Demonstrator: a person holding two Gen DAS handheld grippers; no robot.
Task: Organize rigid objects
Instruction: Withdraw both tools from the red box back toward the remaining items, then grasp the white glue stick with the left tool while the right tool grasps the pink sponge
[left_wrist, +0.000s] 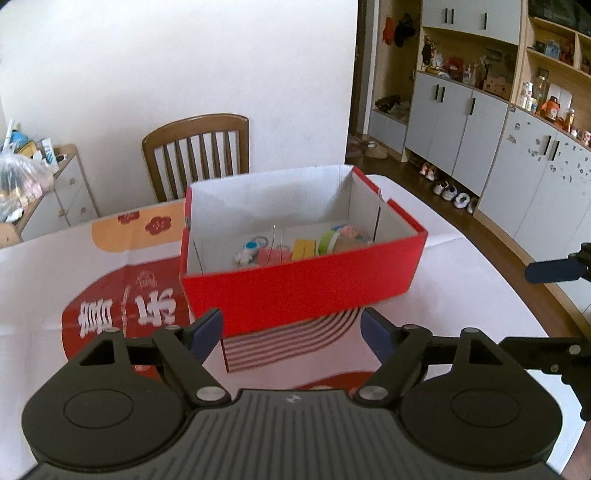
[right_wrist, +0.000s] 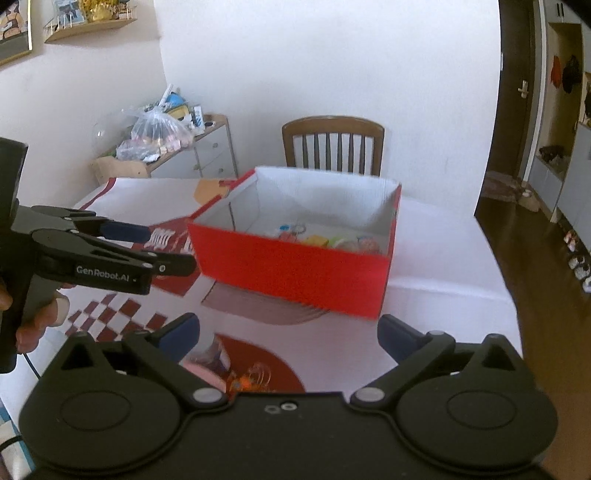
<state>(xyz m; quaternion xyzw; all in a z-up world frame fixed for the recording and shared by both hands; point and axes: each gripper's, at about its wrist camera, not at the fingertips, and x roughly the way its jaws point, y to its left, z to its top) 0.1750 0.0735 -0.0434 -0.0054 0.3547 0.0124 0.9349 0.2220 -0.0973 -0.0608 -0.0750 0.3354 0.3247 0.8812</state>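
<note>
White walls, a wooden chair (left_wrist: 195, 155) and a table (left_wrist: 33, 280) under a red-and-white printed cloth are seen in both views. Grey cupboards (left_wrist: 458, 125) are shown only by the left wrist view; a wall shelf (right_wrist: 88, 24) only by the right. The left gripper (left_wrist: 291, 332) is spread wide and nothing is held; the right gripper (right_wrist: 288, 334) is likewise wide and empty. An open red box (left_wrist: 303, 280) is set just beyond both grippers, untouched, with small items inside, perhaps toys, too blurred to be named.
</note>
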